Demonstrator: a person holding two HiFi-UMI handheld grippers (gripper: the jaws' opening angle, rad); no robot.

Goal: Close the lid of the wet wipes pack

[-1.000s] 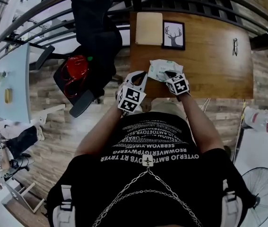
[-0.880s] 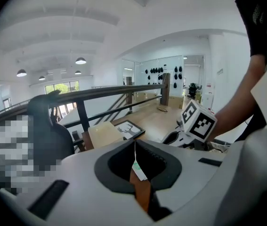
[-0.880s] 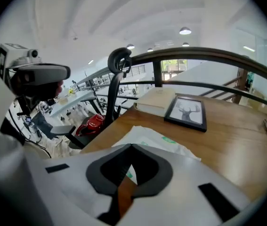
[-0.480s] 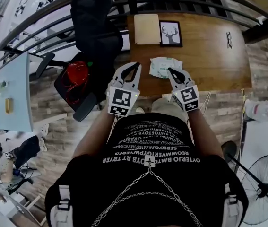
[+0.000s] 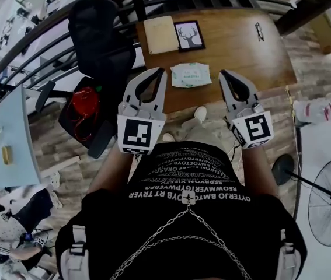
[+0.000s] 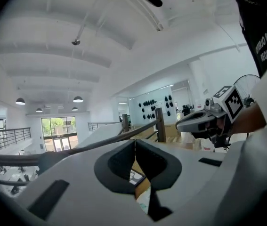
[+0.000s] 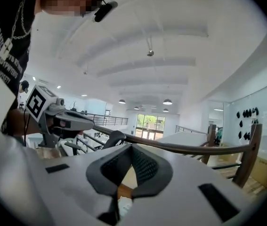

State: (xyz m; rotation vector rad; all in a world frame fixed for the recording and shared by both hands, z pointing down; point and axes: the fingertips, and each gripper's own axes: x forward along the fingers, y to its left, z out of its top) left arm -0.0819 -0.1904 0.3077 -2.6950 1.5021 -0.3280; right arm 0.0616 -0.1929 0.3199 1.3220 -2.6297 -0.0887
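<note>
The pale green wet wipes pack (image 5: pixel 190 74) lies flat on the wooden table (image 5: pixel 241 54), near its front edge, and its lid looks flat on top. Both grippers hang high above the table, close to the head camera, one on each side of the pack. My left gripper (image 5: pixel 159 70) is shut with nothing between its jaws, which meet in the left gripper view (image 6: pixel 134 141). My right gripper (image 5: pixel 223 73) is shut and empty too, its pads together in the right gripper view (image 7: pixel 131 147). Neither gripper touches the pack.
A tan board (image 5: pixel 160 34), a framed deer picture (image 5: pixel 188 35) and a pair of glasses (image 5: pixel 260 31) lie further back on the table. A black office chair (image 5: pixel 101 39) with a red bag (image 5: pixel 85 102) stands to the left. A floor fan (image 5: pixel 328 200) stands at the right.
Both grippers have risen from the pack towards the head camera and spread apart. The right gripper's tips have left the top of the pack, which now lies in plain view.
</note>
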